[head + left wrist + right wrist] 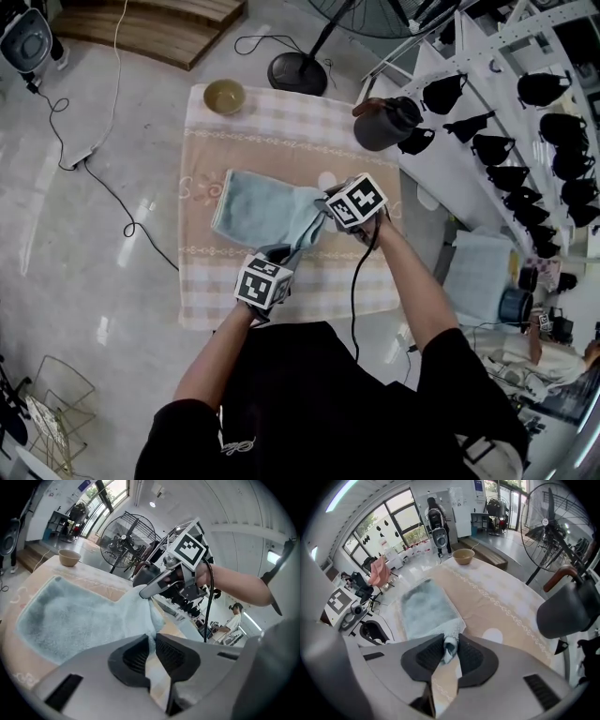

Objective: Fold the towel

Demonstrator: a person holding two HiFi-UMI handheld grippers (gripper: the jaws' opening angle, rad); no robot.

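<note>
**Grip.** Your left gripper [152, 651] was pinching a thin fold of the light blue towel [258, 206], with its jaws nearly together on the fabric. Your right gripper [451, 649] was clamped on a bunched corner of the same towel. In the head view both grippers sat at centre frame, the left one lower and the right one above it to the right.

**Placement.** The towel's right-hand edge was strung between the two grips and stood clear of the checked tablecloth [281, 141]. The rest of the towel lay flat to the left. I judge that you held two points on one edge so it would stay taut and straight when carried over the flat part. The fold was not yet laid.

**Containers.** A small tan bowl [224, 96] stood at the upper left corner of the cloth, well apart from the towel. I could not tell whether it held anything. A dark jug [384, 125] with a brown handle stood at the upper right corner. Its contents were hidden.

**Risk.** The jug stood near your right gripper and could be knocked.
</note>
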